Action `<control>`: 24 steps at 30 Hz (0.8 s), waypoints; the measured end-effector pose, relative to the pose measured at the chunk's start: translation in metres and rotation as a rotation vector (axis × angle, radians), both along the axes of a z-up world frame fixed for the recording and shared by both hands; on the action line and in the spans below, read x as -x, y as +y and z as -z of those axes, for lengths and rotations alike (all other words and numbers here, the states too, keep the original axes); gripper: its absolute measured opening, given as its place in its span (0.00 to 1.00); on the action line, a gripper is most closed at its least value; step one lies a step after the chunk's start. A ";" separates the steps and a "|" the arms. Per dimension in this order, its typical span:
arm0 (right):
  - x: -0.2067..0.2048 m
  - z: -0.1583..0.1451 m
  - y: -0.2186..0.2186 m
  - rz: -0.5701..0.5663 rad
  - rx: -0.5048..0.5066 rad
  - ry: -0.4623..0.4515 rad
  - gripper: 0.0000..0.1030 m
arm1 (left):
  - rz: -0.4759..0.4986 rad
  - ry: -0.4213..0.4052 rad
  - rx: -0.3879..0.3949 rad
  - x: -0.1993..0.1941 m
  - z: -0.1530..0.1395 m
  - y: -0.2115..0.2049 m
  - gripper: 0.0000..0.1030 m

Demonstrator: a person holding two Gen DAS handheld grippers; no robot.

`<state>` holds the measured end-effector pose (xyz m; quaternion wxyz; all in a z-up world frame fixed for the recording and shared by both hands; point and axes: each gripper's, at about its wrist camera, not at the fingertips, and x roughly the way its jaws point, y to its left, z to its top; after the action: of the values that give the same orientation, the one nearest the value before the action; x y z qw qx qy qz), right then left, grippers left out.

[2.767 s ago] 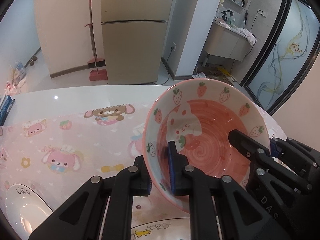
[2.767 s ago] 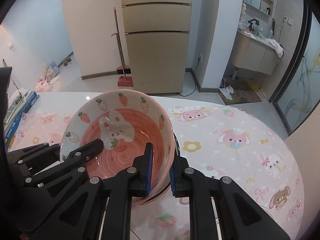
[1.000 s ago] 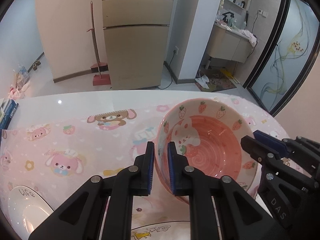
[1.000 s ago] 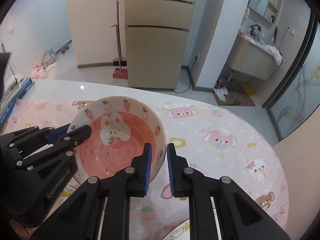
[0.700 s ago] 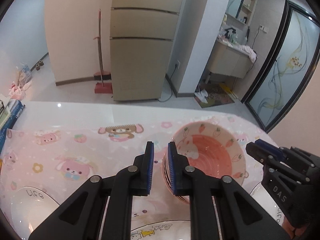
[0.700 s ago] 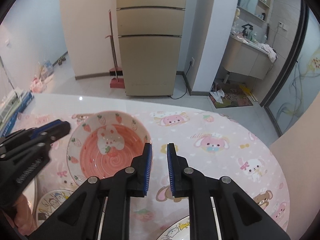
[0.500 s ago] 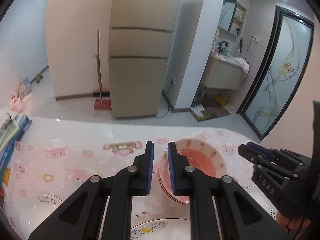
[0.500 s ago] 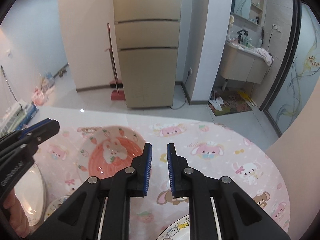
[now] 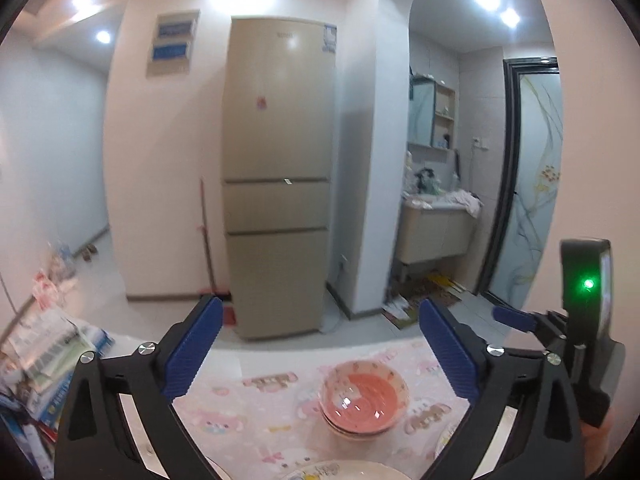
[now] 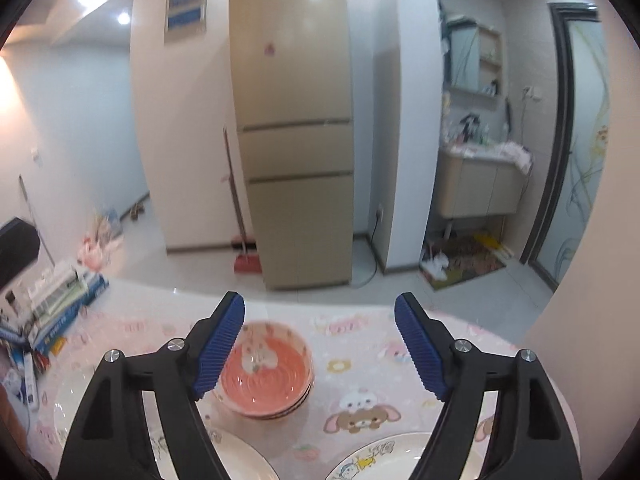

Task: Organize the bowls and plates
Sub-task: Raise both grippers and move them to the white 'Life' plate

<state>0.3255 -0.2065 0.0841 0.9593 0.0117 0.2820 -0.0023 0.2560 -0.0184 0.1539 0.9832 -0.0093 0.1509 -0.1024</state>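
Note:
A stack of pink strawberry-and-rabbit bowls (image 9: 365, 407) stands on the table with the pink cartoon cloth (image 9: 256, 412); it also shows in the right wrist view (image 10: 267, 372). My left gripper (image 9: 318, 350) is open and empty, raised above and behind the stack. My right gripper (image 10: 320, 344) is open and empty, also raised above the table. White plates lie near me: one with cartoon print (image 10: 384, 460), another (image 10: 240, 460) beside it, and a plain white one (image 10: 76, 400) at the left. The right gripper's body (image 9: 576, 344) shows at the left view's right edge.
Books and boxes (image 10: 60, 292) are stacked at the table's left end. Beyond the table stand a beige fridge (image 10: 296, 140), a broom (image 10: 236, 208) and a washbasin cabinet (image 10: 480, 192). A wall (image 10: 592, 320) borders the table on the right.
Both grippers let go of the pink bowl, leaving it on the stack. They lifted up and back from the table, and their jaws opened wide.

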 end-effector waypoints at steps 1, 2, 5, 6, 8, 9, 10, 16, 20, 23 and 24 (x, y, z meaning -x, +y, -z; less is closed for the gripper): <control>0.006 -0.005 -0.001 -0.005 -0.001 -0.020 0.78 | -0.041 -0.027 -0.004 0.005 -0.007 0.001 0.96; 0.011 -0.011 -0.001 -0.014 -0.006 -0.039 0.82 | -0.059 -0.046 -0.003 0.009 -0.012 0.002 0.98; 0.028 -0.026 -0.002 -0.020 -0.027 -0.098 0.85 | -0.062 -0.106 0.044 0.027 -0.026 0.015 0.99; 0.034 -0.031 -0.002 -0.017 -0.033 -0.118 0.86 | -0.055 -0.123 0.062 0.034 -0.030 0.021 0.99; 0.049 -0.042 -0.002 -0.024 -0.043 -0.175 0.86 | -0.046 -0.144 0.080 0.047 -0.034 0.029 0.99; 0.055 -0.046 0.001 -0.039 -0.042 -0.193 0.87 | -0.041 -0.154 0.078 0.053 -0.036 0.033 0.99; 0.059 -0.048 0.004 -0.049 -0.042 -0.205 0.90 | -0.040 -0.169 0.064 0.061 -0.038 0.037 0.99; 0.090 -0.064 0.029 -0.088 -0.062 -0.332 1.00 | -0.119 -0.241 -0.018 0.103 -0.041 0.056 0.99; 0.101 -0.075 0.052 -0.139 -0.068 -0.367 1.00 | -0.150 -0.257 0.003 0.125 -0.041 0.075 0.99; 0.112 -0.081 0.067 -0.172 -0.097 -0.368 1.00 | -0.178 -0.254 0.022 0.135 -0.040 0.087 0.99; 0.114 -0.082 0.071 -0.185 -0.106 -0.363 1.00 | -0.182 -0.254 0.027 0.138 -0.039 0.092 0.99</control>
<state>0.2113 -0.1353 0.1662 0.9886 0.0366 0.1042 0.1026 0.1178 0.0734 0.1928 0.9994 -0.0230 0.0226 -0.0154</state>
